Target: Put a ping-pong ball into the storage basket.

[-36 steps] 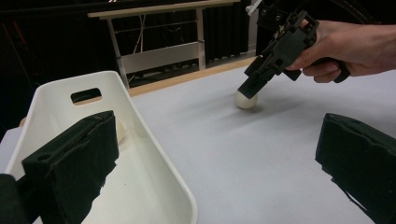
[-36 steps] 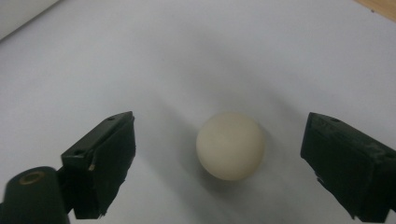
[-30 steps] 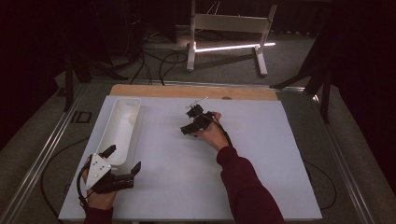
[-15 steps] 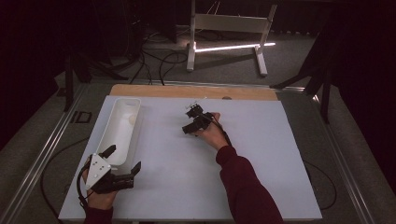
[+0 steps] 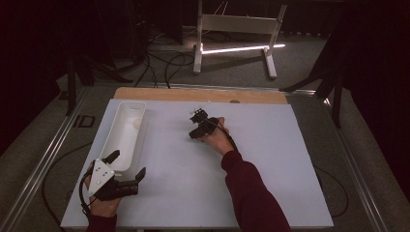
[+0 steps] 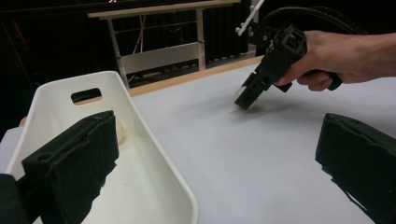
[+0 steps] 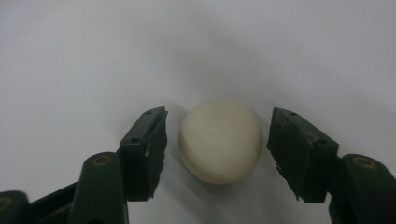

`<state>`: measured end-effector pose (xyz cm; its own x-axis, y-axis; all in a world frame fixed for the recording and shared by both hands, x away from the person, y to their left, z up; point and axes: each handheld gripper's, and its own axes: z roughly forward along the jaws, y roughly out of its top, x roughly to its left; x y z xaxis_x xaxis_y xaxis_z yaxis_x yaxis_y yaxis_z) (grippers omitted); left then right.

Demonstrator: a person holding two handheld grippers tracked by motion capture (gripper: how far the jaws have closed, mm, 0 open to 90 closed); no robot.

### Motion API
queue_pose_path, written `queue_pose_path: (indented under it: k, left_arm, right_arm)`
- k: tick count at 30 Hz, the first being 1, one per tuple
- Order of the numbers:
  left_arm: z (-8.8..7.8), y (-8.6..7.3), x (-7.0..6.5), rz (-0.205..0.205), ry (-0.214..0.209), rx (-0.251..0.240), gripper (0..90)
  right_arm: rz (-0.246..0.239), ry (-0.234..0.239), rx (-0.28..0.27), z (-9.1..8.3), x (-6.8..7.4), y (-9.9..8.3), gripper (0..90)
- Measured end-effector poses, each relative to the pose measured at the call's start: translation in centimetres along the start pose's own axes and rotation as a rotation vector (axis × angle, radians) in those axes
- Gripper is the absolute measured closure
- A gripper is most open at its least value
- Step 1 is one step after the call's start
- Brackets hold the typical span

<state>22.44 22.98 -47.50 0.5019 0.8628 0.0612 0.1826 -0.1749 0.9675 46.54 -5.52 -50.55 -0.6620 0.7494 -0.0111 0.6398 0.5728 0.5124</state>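
A cream ball (image 7: 220, 142) lies on the white table top (image 5: 193, 183). My right gripper (image 7: 219, 116) points down over it, one jaw on each side. The jaws have just been closing, and a narrow gap still shows between each pad and the ball. The high view has this right gripper (image 5: 196, 133) at the table's middle rear. In the left gripper view, the right gripper (image 6: 247, 95) has the ball (image 6: 243, 93) at its tip. My left gripper (image 5: 128, 164) rests open near the front left corner with nothing between its jaws.
A long white tray (image 5: 126, 104) runs along the table's left side, just beyond the left gripper, and the same tray (image 6: 154, 154) holds another cream ball (image 6: 120, 130). A wooden strip (image 5: 193, 94) borders the far edge. A metal stand (image 5: 232, 29) is on the floor behind.
The right gripper has settled slightly lower toward the table. The left gripper has not moved.
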Motion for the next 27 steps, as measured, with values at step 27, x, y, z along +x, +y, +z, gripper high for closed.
queue_pose_path:
  k: [27]
  left_arm:
    - [0.0, 0.0, -0.1, 0.001, -0.001, -0.002, 0.2]
  right_arm:
    - [-0.041, 0.014, -0.012, -1.7, 1.1, 0.4, 50.2]
